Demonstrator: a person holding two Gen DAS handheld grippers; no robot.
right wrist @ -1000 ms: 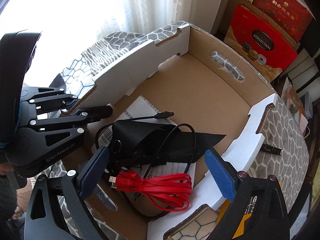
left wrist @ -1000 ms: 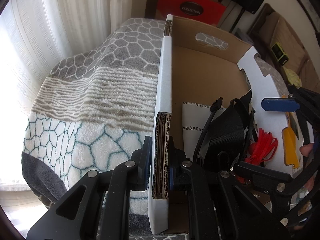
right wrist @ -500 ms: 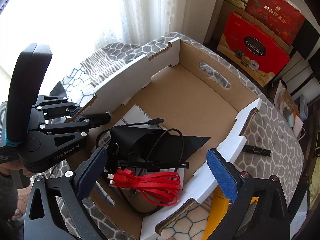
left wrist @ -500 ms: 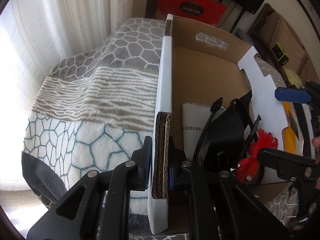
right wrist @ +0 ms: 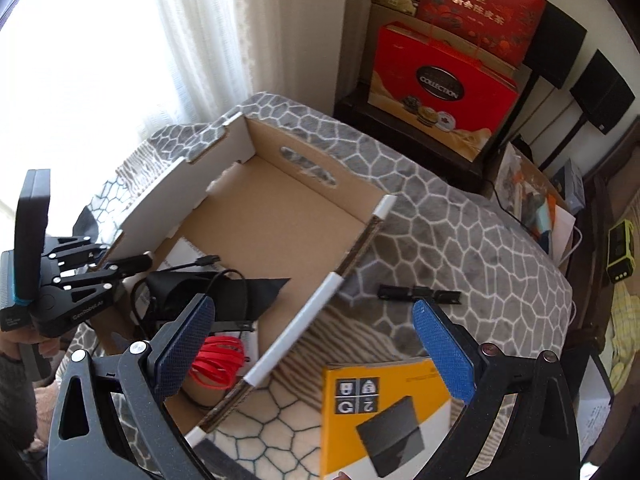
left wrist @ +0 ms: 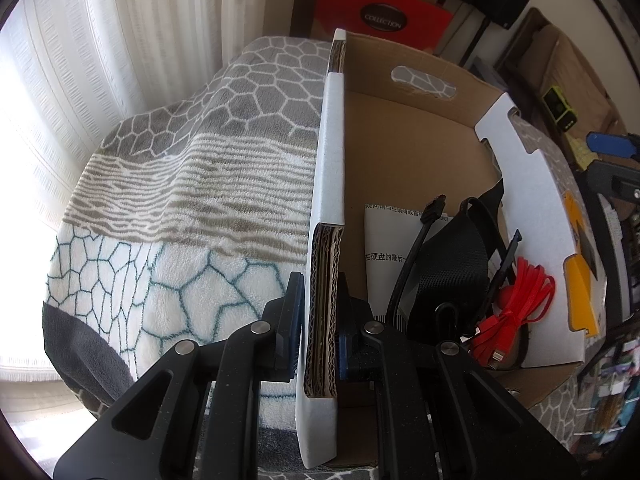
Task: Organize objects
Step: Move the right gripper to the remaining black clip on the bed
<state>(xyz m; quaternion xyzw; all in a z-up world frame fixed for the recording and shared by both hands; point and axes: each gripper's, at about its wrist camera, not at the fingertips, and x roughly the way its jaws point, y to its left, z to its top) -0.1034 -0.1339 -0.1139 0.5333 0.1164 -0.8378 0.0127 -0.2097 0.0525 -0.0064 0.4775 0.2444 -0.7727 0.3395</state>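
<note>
Clamping the box (left wrist: 332, 184) wall, the left gripper (left wrist: 318, 320) steadies it; right gripper (right wrist: 320, 340) hangs wide open, empty, directly above the yellow package (right wrist: 384, 412) lying outside on the blanket (right wrist: 460, 240), nearest it.

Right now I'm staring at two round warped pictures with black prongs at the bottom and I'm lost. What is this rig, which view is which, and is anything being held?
A person holds a two-finger claw in each hand, with a wide-angle camera on each looking along the fingers. In the left view, the left claw is shut on the cardboard box wall. In the right view, the right claw is open and empty above the blanket, near a yellow package and a black clip. The box holds a red cable, black cables and paper.
</note>
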